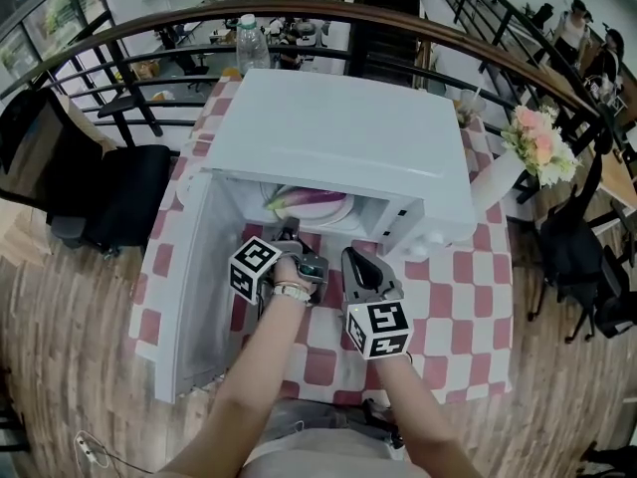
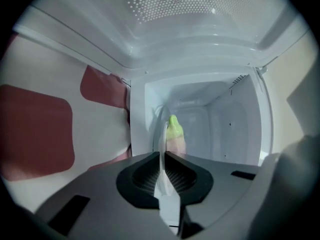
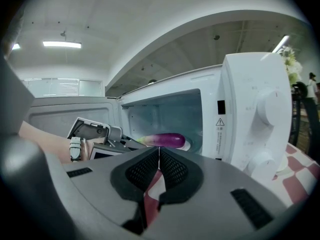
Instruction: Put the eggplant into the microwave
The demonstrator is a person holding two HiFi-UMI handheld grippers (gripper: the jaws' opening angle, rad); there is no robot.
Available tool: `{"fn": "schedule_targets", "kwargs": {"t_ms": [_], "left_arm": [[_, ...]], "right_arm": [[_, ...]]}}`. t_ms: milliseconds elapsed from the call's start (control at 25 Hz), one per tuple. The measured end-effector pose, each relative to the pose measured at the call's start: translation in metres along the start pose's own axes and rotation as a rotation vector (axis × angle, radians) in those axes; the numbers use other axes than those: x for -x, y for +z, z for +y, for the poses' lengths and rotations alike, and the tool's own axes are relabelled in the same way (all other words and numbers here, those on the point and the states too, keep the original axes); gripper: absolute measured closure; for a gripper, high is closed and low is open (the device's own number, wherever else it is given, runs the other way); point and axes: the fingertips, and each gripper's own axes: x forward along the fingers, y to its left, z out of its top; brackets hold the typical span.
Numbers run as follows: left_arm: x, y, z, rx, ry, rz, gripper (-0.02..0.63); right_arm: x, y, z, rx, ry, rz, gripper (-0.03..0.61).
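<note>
Inside the microwave [image 1: 338, 137], on a plate [image 1: 336, 214] just behind the front opening: the eggplant [image 3: 165, 140], lying crosswise, green stem toward 9 o'clock in the head view.

Left claw [image 1: 290, 231] reaching into the opening from 6 o'clock, pinching the plate's near rim; thin white edge clamped between the pads in the left gripper view. Cavity walls close on both sides of it and the perforated ceiling close above.

Right claw [image 1: 355, 259] just beside the left one at its 3 o'clock, outside the cavity, pressed together with nothing in it. Aimed at the lower front edge of the microwave, near the seam between opening and control panel [image 3: 260, 119].

Door [image 1: 189, 297] swung wide toward 7 o'clock, running along the left edge of the surface [image 1: 468, 307] and walling off that side beside the left forearm.

Bare checked cloth showing at 3 to 5 o'clock of the right claw, out to the surface's right edge. Flowers [image 1: 537, 142] at 2 o'clock, near the microwave's right side and close to that edge. Bottle [image 1: 251, 43] at 12 o'clock behind the microwave, with a curved railing [image 1: 119, 38] beyond the far edge.
</note>
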Motion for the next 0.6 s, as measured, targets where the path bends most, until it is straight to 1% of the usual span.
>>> {"fn": "schedule_targets", "kwargs": {"t_ms": [160,200,240,280,320,480,600], "left_arm": [[0.001,0.0,0.002,0.028,0.027,0.006,0.589],[0.002,0.0,0.003,0.038,0.036,0.009,0.563],[0.003,-0.001,0.005,0.044,0.044,0.015,0.512],[0.004,-0.002,0.006,0.044,0.05,0.024,0.478],[0.005,-0.003,0.007,0.039,0.057,0.037,0.46],[0.008,-0.017,0.009,0.015,0.075,0.097,0.44],[0.005,-0.025,0.011,0.019,0.082,0.115,0.44]], "right_arm": [[0.0,0.003,0.003,-0.004,-0.002,0.018,0.552],[0.001,0.004,0.004,-0.005,-0.001,0.023,0.552],[0.001,0.005,0.004,-0.005,-0.001,0.026,0.552],[0.001,0.006,0.005,-0.005,-0.001,0.029,0.552],[0.002,0.007,0.005,-0.005,-0.002,0.031,0.552],[0.003,0.01,0.005,-0.01,-0.008,0.037,0.552],[0.003,0.008,0.003,-0.01,-0.009,0.043,0.552]]}}
